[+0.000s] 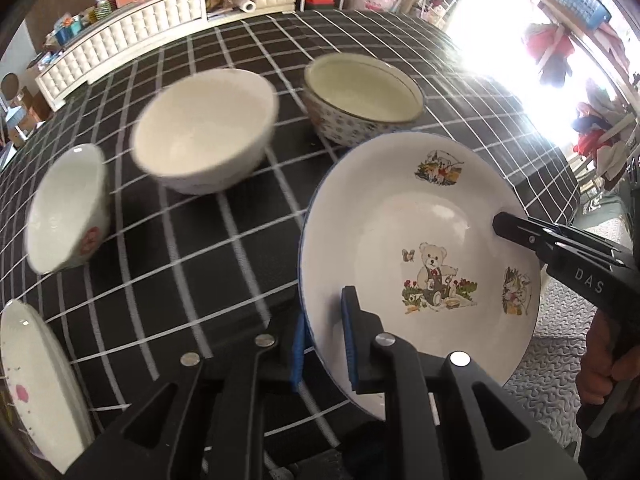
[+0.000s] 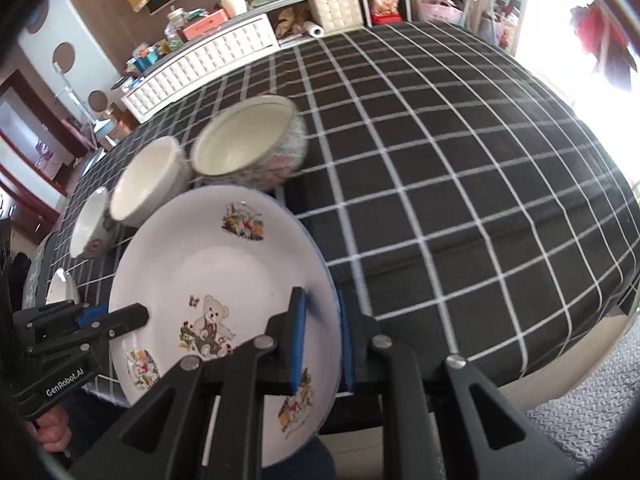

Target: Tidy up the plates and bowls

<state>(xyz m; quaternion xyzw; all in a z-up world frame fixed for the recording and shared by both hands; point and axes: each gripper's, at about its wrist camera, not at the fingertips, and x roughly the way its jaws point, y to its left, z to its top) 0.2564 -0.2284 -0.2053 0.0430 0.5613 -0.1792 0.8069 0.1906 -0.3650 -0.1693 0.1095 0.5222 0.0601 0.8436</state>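
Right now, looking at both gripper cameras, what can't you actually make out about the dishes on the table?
- Underside of the teddy bear plate: faces away in both views.
- Pink-speckled plate: cut off by the left wrist view's edge; a sliver in the right wrist view.
- Small bowl: blurred, so its red mark is unreadable.
- Patterned bowl: blurred in the right wrist view, its pattern smeared.

Open checked cloth (image 2: 460, 168) on right side, free for passing. On left, blocked by three bowls (image 1: 208, 128) in a row, and a plate (image 1: 36, 376) at near-left edge.
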